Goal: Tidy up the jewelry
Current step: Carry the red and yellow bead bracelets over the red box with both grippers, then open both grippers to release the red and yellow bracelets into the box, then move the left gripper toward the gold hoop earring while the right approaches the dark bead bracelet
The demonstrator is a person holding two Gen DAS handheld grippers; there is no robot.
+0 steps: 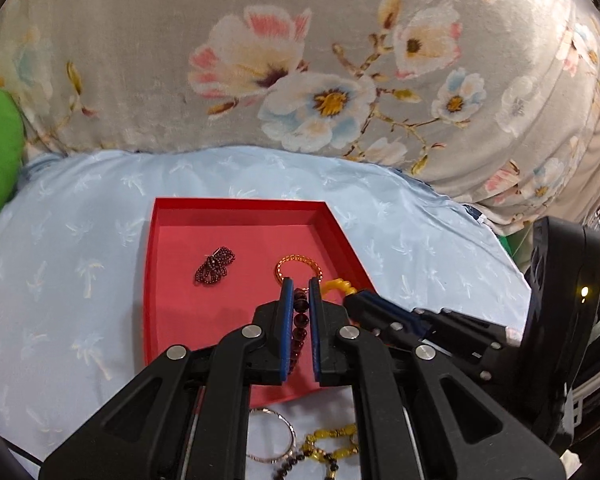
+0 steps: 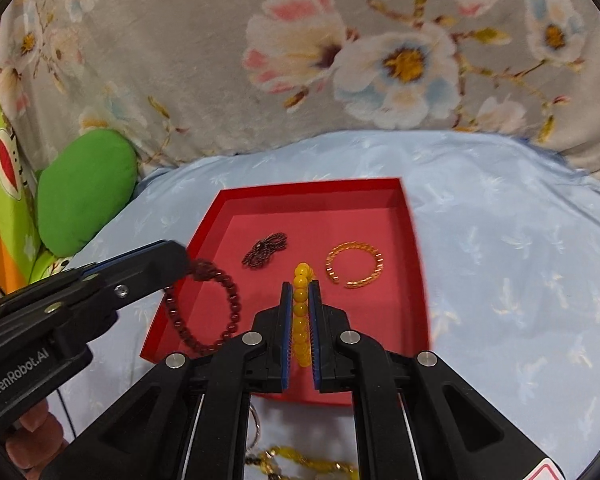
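left gripper (image 1: 300, 320) pinches a dark red bracelet (image 2: 204, 308), right gripper (image 2: 300, 320) a yellow bracelet (image 2: 302, 312), both held over the red tray (image 2: 418, 280), likely to drop in

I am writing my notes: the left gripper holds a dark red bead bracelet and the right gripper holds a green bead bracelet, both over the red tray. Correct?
Not quite: the right gripper holds a yellow bead bracelet, not green, as the right wrist view shows. The rest is right.
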